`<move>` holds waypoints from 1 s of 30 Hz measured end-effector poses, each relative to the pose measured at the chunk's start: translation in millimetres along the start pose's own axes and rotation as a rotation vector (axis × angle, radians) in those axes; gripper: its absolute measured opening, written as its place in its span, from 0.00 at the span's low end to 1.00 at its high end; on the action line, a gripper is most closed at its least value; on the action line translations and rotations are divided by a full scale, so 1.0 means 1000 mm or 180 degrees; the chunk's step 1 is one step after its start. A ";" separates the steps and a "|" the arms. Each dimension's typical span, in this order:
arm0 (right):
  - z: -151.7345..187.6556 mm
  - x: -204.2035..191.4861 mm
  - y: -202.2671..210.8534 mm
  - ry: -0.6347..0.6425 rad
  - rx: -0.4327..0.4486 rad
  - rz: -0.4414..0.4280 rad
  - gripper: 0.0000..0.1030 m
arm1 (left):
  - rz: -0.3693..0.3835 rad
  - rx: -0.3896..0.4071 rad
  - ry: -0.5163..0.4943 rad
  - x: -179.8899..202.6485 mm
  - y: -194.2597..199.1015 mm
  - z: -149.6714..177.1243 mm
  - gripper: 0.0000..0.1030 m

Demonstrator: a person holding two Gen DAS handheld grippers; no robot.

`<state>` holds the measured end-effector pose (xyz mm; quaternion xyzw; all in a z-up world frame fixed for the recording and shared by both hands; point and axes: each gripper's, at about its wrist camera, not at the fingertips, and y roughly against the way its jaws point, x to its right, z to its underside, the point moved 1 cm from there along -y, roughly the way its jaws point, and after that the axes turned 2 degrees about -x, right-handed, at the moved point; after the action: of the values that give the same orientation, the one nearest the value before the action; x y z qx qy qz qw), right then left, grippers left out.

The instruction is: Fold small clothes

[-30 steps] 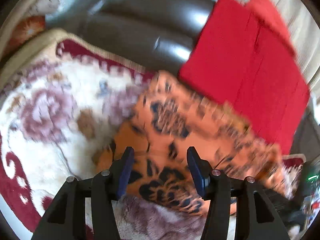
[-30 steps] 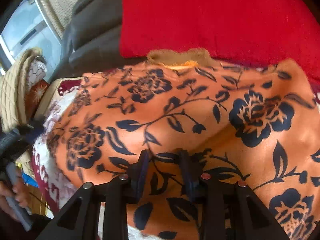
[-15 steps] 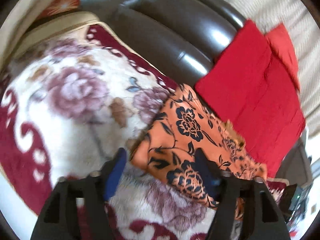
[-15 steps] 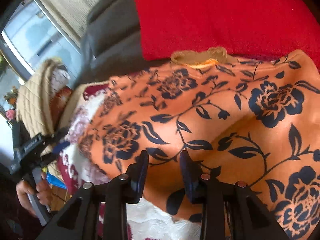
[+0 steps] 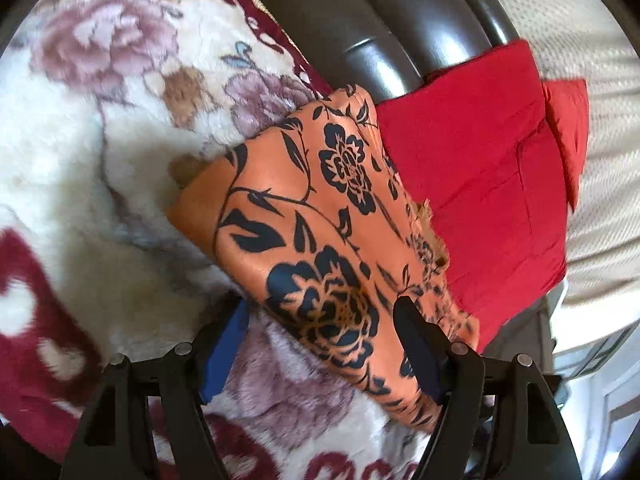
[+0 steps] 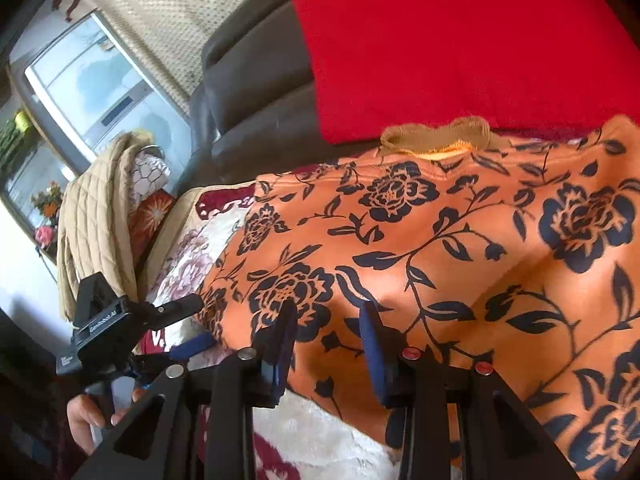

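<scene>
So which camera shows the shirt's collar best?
The right wrist view. There the orange shirt's brown collar shows in full along the far edge, by the red cushion. The left wrist view shows only a small brown bit at the shirt's edge.

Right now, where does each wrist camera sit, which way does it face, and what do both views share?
Left wrist: behind the left hand-held gripper, looking down at a folded orange floral garment on a fluffy floral blanket; its fingers show.
Right wrist: behind the right hand-held gripper, facing the garment; its fingers, a hand and the left gripper show.
Shared: garment, blanket, red cushion, dark leather sofa.
</scene>
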<state>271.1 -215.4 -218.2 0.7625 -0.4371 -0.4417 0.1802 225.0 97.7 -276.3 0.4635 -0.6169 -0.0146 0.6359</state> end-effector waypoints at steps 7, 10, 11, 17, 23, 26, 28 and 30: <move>0.005 0.004 -0.029 0.0102 -0.0294 0.0243 0.32 | 0.0160 0.0301 0.0083 -0.001 -0.004 -0.015 0.65; 0.004 0.008 -0.029 0.0045 -0.0297 0.0170 0.32 | 0.0091 0.0403 -0.0136 0.010 -0.006 -0.017 0.28; 0.004 0.008 -0.029 0.0046 -0.0301 0.0154 0.32 | 0.0086 0.0425 -0.0193 0.012 -0.007 -0.019 0.22; 0.009 0.011 -0.027 0.0012 -0.0299 0.0068 0.32 | 0.0065 0.0588 -0.0711 0.040 -0.001 -0.016 0.15; 0.001 0.033 0.009 -0.0271 -0.0099 -0.0067 0.32 | 0.0075 0.0805 -0.1623 0.089 0.011 0.004 0.14; -0.005 0.055 0.043 -0.0492 0.0265 -0.0150 0.32 | 0.0007 0.0870 -0.2184 0.121 0.008 0.026 0.14; -0.006 0.070 0.061 -0.0642 0.0463 -0.0216 0.34 | 0.0010 0.0860 -0.2535 0.142 0.001 0.045 0.14; -0.006 0.086 0.074 -0.0807 0.0584 -0.0318 0.35 | 0.0036 0.0807 -0.2809 0.157 -0.007 0.063 0.14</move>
<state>258.1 -327.8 -210.2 0.7347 -0.4563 -0.5011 0.0310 215.6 -34.7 -171.6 0.4837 -0.8282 -0.1315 0.2507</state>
